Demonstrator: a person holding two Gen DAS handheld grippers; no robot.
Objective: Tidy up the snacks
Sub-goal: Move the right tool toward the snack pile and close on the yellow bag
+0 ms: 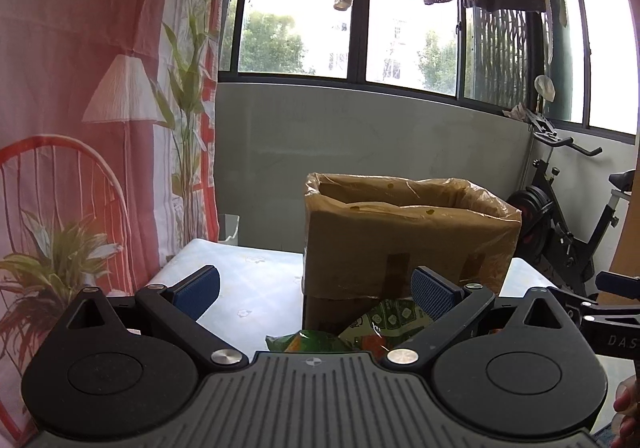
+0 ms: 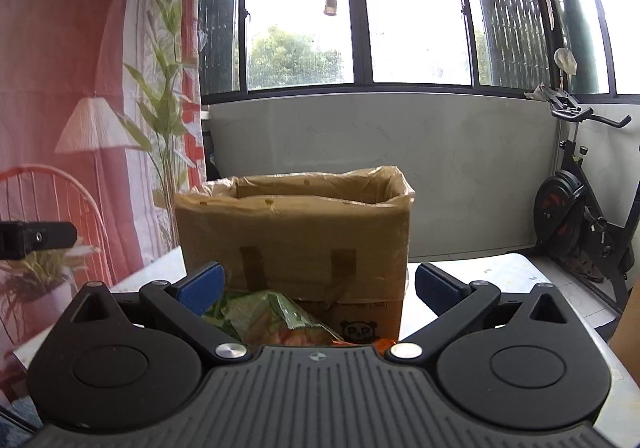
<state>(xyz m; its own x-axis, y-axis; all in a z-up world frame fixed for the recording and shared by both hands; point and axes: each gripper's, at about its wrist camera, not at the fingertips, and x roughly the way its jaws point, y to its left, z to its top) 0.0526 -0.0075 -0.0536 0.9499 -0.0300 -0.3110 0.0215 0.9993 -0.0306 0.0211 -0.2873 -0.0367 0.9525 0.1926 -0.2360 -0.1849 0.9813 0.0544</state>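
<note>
Left gripper, right gripper: jaws wide, empty, angled slightly down toward plastic-lined brown cardboard box; contents hidden. Green snack packets on table.

A pale table with a faint flower-print cover is carrying a tall brown cardboard box lined with clear plastic, and crinkled green snack packets are lying just in front of the box.

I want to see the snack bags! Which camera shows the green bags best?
The right wrist view: the green snack bags lie in front of the cardboard box, with more wrapper showing. The left wrist view shows less of them, partly behind a blue finger.
</note>
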